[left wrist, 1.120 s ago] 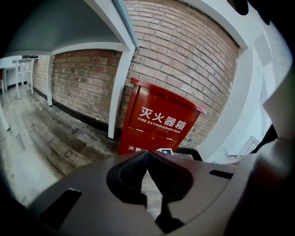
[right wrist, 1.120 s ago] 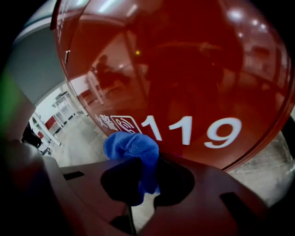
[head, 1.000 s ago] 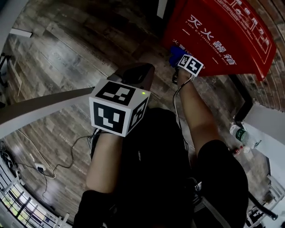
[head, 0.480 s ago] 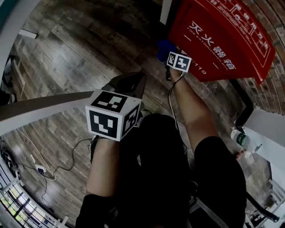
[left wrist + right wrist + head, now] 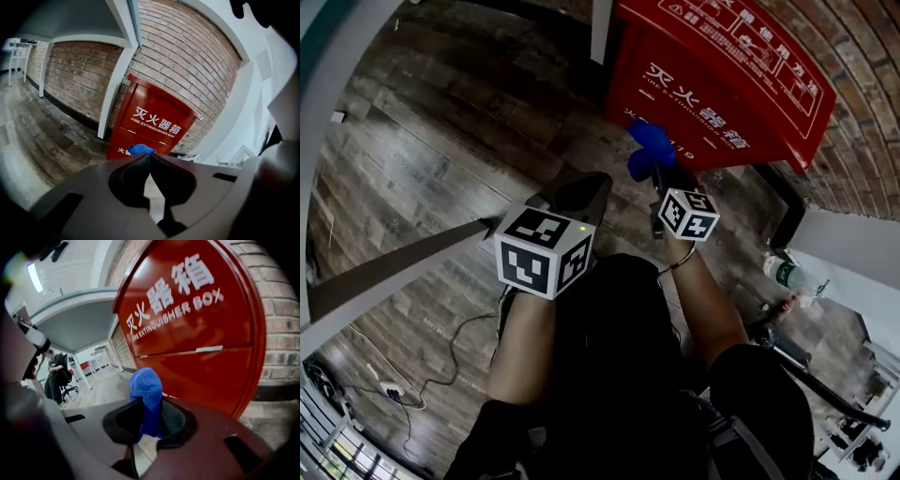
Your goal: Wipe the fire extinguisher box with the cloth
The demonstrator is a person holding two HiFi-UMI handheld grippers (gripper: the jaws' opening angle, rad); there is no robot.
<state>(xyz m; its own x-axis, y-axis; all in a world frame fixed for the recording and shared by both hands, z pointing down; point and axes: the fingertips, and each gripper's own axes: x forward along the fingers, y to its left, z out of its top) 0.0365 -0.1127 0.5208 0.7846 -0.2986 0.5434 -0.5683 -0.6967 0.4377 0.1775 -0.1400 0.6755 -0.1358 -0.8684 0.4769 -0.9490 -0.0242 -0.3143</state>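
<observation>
Our right gripper (image 5: 149,417) has its jaws clamped on the blue cloth (image 5: 146,389), whose bunched end sticks up past the tips. Our left gripper (image 5: 150,159) has its jaws pressed together on nothing. It hangs back, pointed at the box from farther off. The red fire extinguisher box (image 5: 197,329) stands on the wooden floor (image 5: 431,141) against the brick wall (image 5: 187,51), and the cloth is right before its lower front panel; whether it touches, we cannot tell. We judge the wiping barely under way — no wiped patch shows, and the upper front, the sloped top and the sides all seem left to do.
</observation>
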